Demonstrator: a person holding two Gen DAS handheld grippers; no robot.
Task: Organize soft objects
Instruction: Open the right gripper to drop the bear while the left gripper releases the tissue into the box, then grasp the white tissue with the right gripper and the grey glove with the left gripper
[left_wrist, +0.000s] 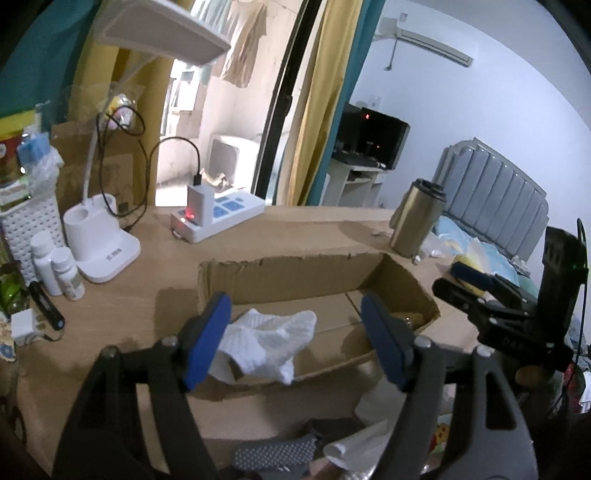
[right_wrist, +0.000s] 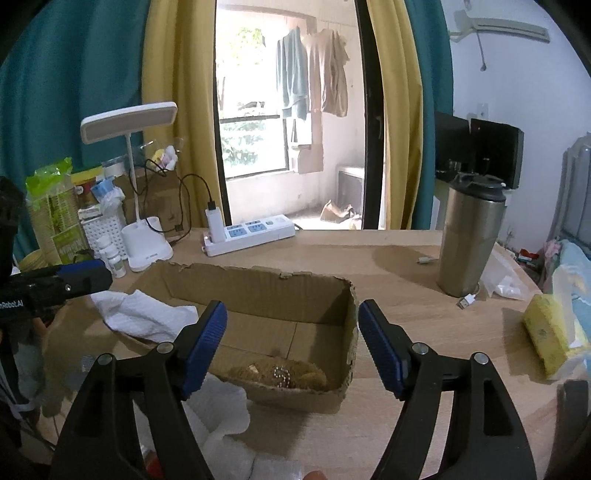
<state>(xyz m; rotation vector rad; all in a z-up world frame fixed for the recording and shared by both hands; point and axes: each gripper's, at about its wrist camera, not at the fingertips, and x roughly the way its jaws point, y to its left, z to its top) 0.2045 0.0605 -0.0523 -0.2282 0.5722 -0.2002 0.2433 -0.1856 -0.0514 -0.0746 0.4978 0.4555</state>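
An open cardboard box (left_wrist: 295, 273) sits on the wooden table; it also shows in the right wrist view (right_wrist: 258, 284). A white cloth (left_wrist: 269, 336) lies in it, draped over the left rim (right_wrist: 144, 314). A brown fuzzy item (right_wrist: 280, 374) lies in the box's near right corner. My left gripper (left_wrist: 295, 339) is open just above the cloth. My right gripper (right_wrist: 291, 343) is open and empty above the box's near edge; it appears at the right of the left wrist view (left_wrist: 480, 291). A yellow sponge (right_wrist: 546, 332) lies on the table at the right.
A steel tumbler (right_wrist: 469, 240) stands right of the box. A white power strip (right_wrist: 251, 232), a desk lamp (right_wrist: 147, 243), small bottles (left_wrist: 59, 269) and a white basket (left_wrist: 33, 229) stand behind and left. More white cloth (right_wrist: 221, 424) and a grey dotted fabric (left_wrist: 273, 454) lie near the front edge.
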